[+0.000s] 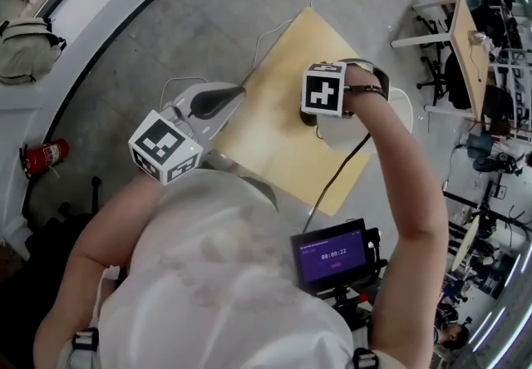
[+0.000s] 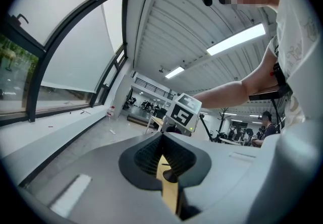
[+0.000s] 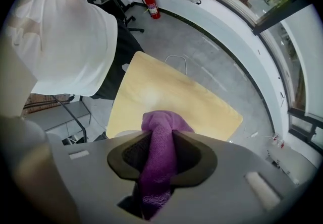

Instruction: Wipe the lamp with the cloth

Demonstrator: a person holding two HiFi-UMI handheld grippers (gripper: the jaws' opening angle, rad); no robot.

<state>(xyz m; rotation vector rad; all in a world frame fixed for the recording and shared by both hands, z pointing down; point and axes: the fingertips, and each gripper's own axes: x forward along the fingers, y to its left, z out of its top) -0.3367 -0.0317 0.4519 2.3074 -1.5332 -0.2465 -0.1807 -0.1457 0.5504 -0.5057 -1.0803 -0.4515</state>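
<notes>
Cloth (image 3: 159, 157) between jaws, above table (image 3: 171, 94)

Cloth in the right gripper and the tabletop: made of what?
Cloth: likely microfibre or terry, purple, matte; fine knit texture shows and it bunches softly. Tabletop: pale wood or wood-look laminate, smooth, slight sheen; a soft glare patch, grain unclear.

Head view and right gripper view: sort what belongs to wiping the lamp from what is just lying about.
Job in hand:
purple cloth, clamped in the right tool
white lamp, mostly hidden under that tool
wooden table

Lying about:
fire extinguisher
backpack
timer screen
</notes>
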